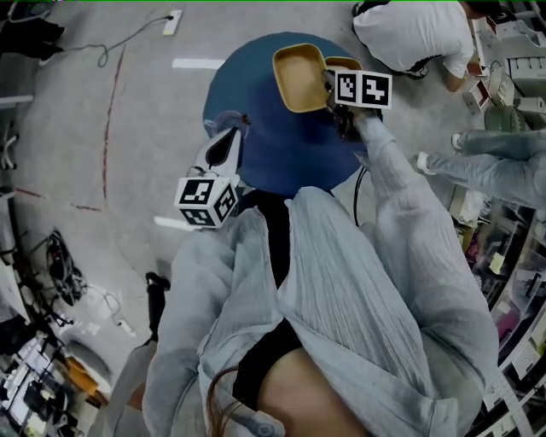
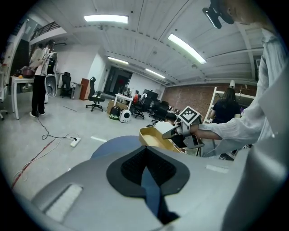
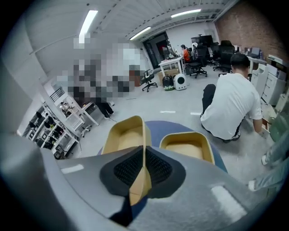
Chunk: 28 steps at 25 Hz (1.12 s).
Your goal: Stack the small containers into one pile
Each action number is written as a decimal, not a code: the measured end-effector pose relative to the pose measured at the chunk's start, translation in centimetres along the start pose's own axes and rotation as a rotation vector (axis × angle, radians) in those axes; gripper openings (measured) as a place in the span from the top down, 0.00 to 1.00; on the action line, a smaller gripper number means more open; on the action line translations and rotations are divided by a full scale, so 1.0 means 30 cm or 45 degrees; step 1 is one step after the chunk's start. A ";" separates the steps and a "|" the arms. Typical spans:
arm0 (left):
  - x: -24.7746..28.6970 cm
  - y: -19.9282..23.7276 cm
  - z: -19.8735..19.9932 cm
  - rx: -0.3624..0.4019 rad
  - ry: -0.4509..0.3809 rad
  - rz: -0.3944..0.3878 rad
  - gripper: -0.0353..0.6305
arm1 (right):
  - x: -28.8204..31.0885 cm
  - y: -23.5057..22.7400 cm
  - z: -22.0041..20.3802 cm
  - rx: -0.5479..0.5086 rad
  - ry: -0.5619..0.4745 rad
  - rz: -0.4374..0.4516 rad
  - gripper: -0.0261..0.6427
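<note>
A tan, tub-shaped small container (image 1: pixel 299 77) hangs tilted over the far side of the round blue table (image 1: pixel 273 145). My right gripper (image 1: pixel 328 87) is shut on its side wall. In the right gripper view that wall (image 3: pixel 143 135) runs between the pads. A second tan container (image 3: pixel 187 146) stands on the table just right of the held one; in the head view only its rim (image 1: pixel 345 63) shows behind the marker cube. My left gripper (image 1: pixel 230 141) hovers at the table's near left edge, jaws shut and empty (image 2: pixel 145 151). From there the held container (image 2: pixel 156 137) shows ahead.
A person in a white shirt (image 1: pixel 418 34) crouches just beyond the table on the right. Another person's legs in jeans (image 1: pixel 486 162) are at the right, by shelves. A power strip with cable (image 1: pixel 171 22) lies on the grey floor at the far left.
</note>
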State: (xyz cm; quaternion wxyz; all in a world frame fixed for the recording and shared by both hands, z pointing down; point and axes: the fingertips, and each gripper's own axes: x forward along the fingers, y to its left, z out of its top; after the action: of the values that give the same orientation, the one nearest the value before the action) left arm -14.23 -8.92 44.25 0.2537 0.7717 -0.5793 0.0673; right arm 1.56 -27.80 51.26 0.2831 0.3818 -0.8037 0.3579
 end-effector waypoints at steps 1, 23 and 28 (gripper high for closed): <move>0.009 -0.006 0.004 0.008 0.004 -0.015 0.93 | -0.011 -0.016 -0.002 0.018 -0.007 -0.011 0.93; 0.203 -0.178 0.012 0.133 0.108 -0.278 0.93 | -0.210 -0.355 -0.081 0.272 -0.100 -0.174 0.93; 0.209 -0.195 0.003 0.123 0.120 -0.264 0.93 | -0.186 -0.378 -0.091 0.304 -0.077 -0.138 0.93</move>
State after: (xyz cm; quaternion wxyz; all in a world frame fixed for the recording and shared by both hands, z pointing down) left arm -6.80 -13.18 44.83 0.2488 0.8347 -0.4801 0.1047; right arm 14.37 -28.47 52.86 0.2304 0.4662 -0.7418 0.4235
